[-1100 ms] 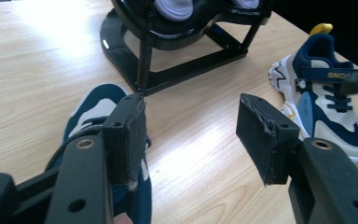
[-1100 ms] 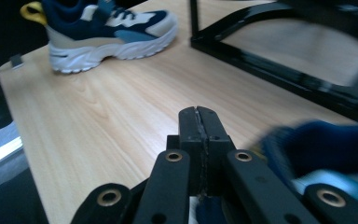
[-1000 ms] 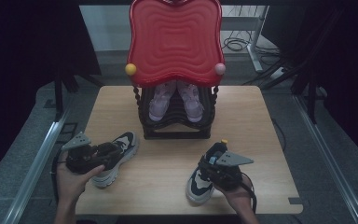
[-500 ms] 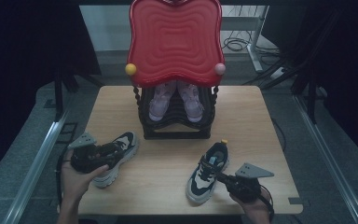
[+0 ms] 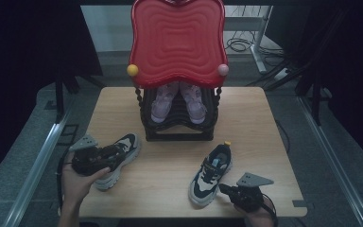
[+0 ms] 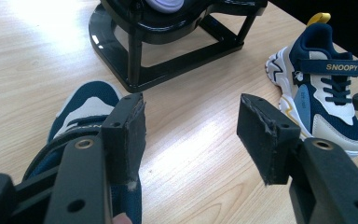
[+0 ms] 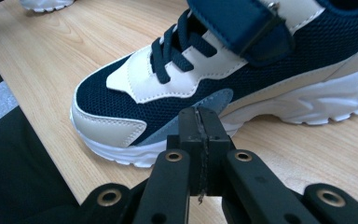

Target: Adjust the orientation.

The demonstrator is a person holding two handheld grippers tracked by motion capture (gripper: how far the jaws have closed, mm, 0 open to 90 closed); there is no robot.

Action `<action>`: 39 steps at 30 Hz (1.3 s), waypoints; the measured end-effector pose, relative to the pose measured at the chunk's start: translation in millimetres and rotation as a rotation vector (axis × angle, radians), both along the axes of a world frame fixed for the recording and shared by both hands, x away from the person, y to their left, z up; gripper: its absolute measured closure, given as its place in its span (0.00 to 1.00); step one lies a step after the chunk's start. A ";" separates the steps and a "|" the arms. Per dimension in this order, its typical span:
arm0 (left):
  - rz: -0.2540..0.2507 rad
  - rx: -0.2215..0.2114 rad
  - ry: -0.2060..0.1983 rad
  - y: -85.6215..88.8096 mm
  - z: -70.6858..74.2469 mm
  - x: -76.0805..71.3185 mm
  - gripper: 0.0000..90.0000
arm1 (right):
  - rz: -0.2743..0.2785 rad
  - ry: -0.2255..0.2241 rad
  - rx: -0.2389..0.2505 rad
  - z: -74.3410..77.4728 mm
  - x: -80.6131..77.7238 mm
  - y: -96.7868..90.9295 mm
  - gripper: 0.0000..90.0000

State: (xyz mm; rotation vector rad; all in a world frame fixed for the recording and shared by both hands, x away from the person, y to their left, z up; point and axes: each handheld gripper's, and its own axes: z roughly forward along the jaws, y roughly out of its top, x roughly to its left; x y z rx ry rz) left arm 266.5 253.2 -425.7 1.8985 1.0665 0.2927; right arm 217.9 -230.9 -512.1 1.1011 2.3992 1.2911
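Observation:
A navy, white and cream sneaker (image 5: 211, 174) lies at the front right of the wooden table (image 5: 170, 175), toe toward the front edge. My right gripper (image 5: 223, 188) is low beside its toe, jaws shut with nothing between them; in the right gripper view the gripper (image 7: 199, 133) points at the sneaker's side (image 7: 214, 70), just short of the sole. The matching sneaker (image 5: 119, 156) lies at the front left. My left gripper (image 5: 109, 155) hovers over it, open; in the left gripper view the left pad (image 6: 128, 126) overlaps that sneaker (image 6: 86, 105) and bare table shows between the jaws.
A black rack (image 5: 177, 120) with a red wavy top (image 5: 177, 42) stands at the table's middle back, holding a pair of lilac shoes (image 5: 177, 101). Its black base (image 6: 168, 56) is just beyond my left jaws. Dark floor and metal rails flank the table.
My right gripper has come off the top of the right sneaker, moving toward the front edge and lower, beside the toe. The left gripper and both sneakers have stayed put.

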 end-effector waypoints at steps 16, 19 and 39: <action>-0.003 0.003 0.002 -1.3 -1.2 -0.1 0.47 | 0.045 0.007 -0.021 -3.4 1.2 9.5 1.00; -0.002 0.003 0.003 -0.7 -1.2 0.0 0.47 | 0.045 0.007 -0.021 -3.4 1.4 9.8 1.00; 0.002 0.002 -0.003 2.0 0.7 -1.5 0.46 | 0.099 0.027 -0.058 -8.6 1.2 23.8 1.00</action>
